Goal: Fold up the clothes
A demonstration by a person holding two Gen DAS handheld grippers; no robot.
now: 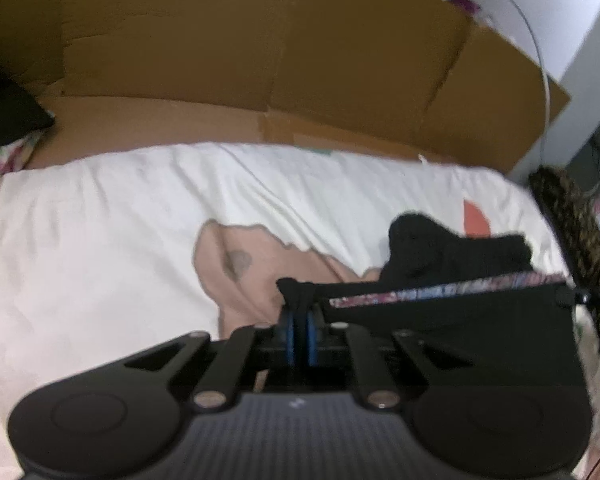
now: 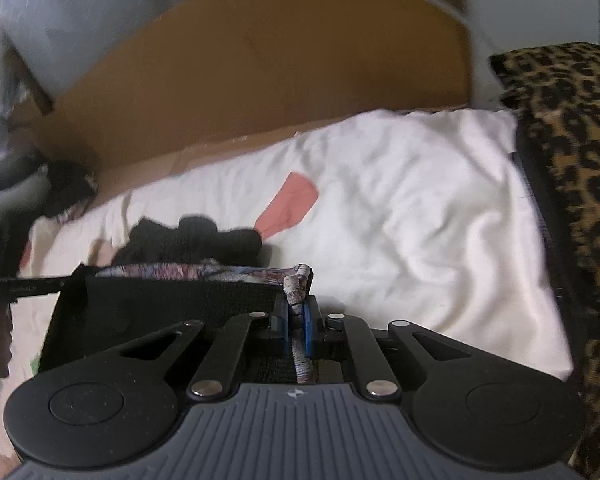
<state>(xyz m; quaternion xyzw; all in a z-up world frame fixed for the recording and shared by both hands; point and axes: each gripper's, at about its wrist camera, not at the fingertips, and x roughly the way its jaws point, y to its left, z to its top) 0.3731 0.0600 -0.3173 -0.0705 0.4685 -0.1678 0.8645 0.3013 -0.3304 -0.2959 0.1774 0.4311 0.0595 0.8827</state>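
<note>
Your black garment (image 1: 480,332) with its patterned band (image 2: 172,271) hangs stretched between both grippers, low in each frame. Your left gripper (image 1: 299,326) is pinched tight on one bunched corner; your right gripper (image 2: 297,316) is clamped on the patterned corner, fabric running back between its blue pads (image 2: 309,330). Behind the garment a crumpled black heap (image 1: 440,246) lies on the white bed sheet (image 1: 100,240). Cardboard (image 1: 260,48) fills the top of both views, and a leopard-print cushion (image 2: 572,152) sits at the right edge.
</note>
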